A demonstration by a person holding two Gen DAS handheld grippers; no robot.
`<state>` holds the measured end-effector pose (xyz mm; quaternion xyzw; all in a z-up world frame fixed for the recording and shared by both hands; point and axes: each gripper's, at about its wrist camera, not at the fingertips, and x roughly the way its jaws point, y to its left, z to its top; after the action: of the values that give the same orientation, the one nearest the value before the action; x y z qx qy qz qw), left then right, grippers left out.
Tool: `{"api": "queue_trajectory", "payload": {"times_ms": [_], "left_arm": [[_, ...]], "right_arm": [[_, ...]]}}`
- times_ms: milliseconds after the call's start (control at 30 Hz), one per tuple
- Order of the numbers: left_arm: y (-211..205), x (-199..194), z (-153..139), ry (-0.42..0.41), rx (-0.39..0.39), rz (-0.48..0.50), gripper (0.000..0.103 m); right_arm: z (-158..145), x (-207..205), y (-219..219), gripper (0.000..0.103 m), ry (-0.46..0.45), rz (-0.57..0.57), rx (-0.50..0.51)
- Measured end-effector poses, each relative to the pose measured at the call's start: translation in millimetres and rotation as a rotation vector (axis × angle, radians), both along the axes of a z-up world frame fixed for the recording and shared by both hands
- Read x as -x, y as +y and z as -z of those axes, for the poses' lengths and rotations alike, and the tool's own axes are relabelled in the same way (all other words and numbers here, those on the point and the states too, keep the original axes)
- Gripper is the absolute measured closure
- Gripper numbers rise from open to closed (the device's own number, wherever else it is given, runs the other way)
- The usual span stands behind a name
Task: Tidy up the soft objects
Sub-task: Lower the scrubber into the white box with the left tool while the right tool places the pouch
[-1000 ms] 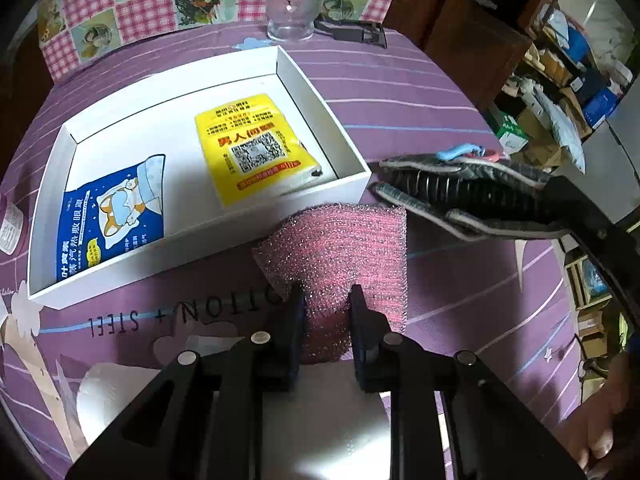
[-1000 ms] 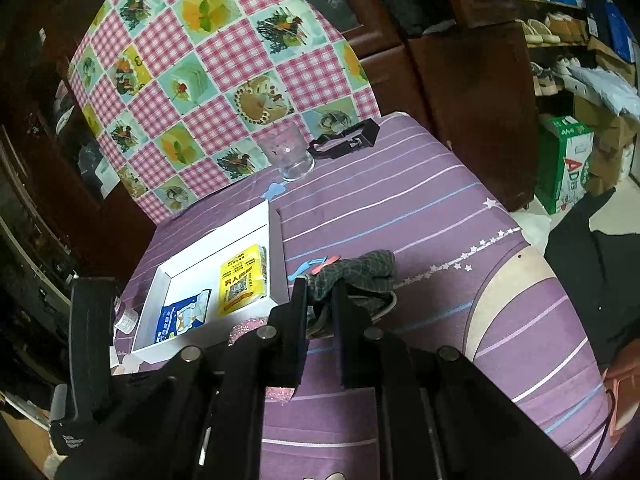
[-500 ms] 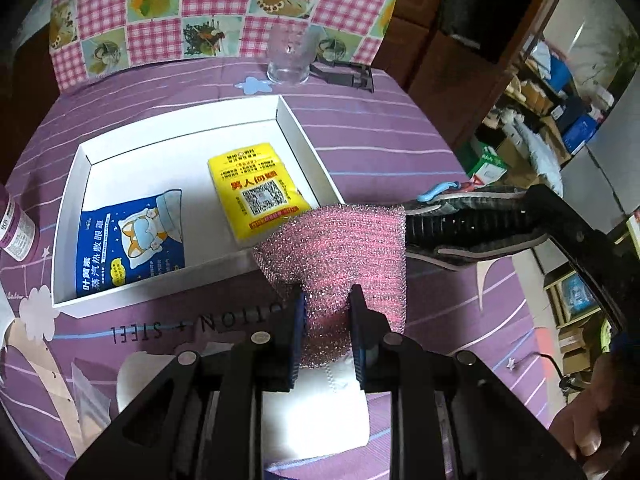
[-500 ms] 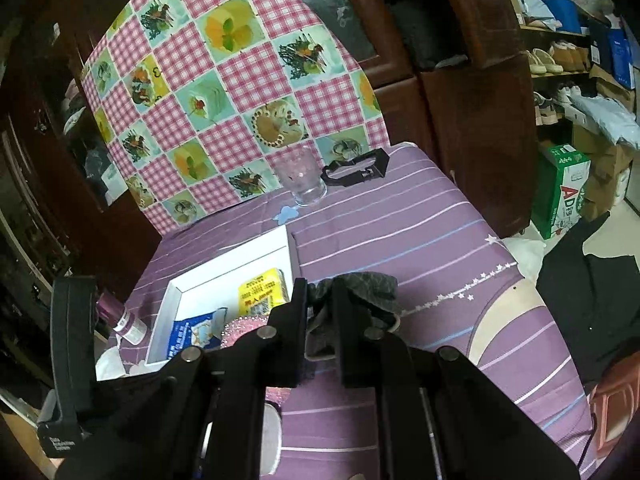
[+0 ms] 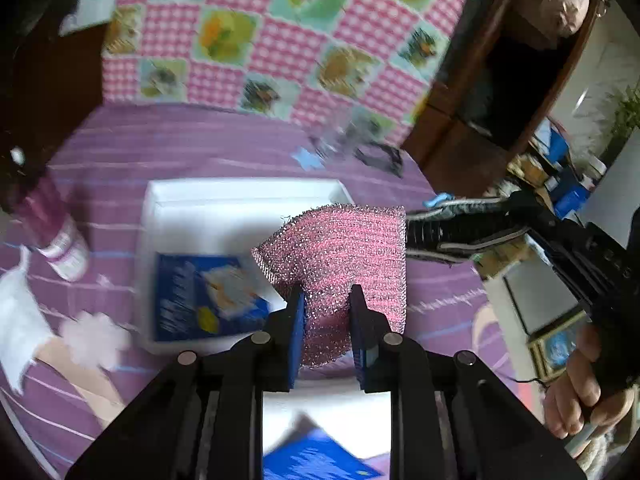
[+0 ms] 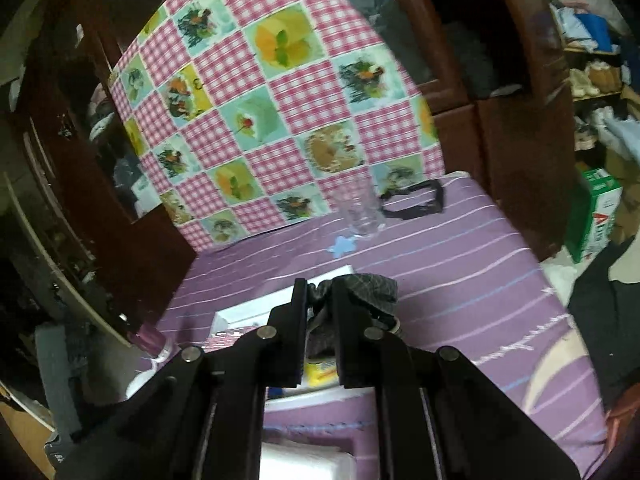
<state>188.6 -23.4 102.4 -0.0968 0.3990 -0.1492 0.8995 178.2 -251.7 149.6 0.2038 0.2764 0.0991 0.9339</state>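
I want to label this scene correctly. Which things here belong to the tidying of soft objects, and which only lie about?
Job: pink mesh scrubber in left gripper; dark striped cloth in right gripper; white box.

Lying about: glass, purple bottle, black clip.

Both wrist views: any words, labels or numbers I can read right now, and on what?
Nothing reads clearly.
Blue packet in the white box: print smeared, unreadable.
Bottle label: blurred.
Green-and-white carton: red lettering, too small.
Yellow packet: mostly hidden, unreadable.
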Motion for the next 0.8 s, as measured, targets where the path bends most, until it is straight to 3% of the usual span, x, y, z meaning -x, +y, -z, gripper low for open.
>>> {"api": "queue_trajectory", "payload": {"times_ms": [167,433,633,700,800], "left_arm": [[27,-8,0,-0.047,-0.064,-0.106,0.084],[44,-45,43,0.060,-0.078,-0.134,0.083],[56,-61,67,0.143,-0.094,-0.195,0.083],[61,-65,74,0.164,-0.072,-0.205,0.083],[61,-70,83,0.204,-0.072,-0.200,0.083]], "right_arm": [[20,-40,28,0.090,0.041,-0.052,-0.008],[55,-95,59,0.090,0.105,-0.088,-0.010],[65,-108,84,0.090,0.003,-0.142,-0.021],[78,-115,90,0.090,0.054,-0.169,-0.040],[97,-120,102,0.090,0.159,-0.220,0.012]]}}
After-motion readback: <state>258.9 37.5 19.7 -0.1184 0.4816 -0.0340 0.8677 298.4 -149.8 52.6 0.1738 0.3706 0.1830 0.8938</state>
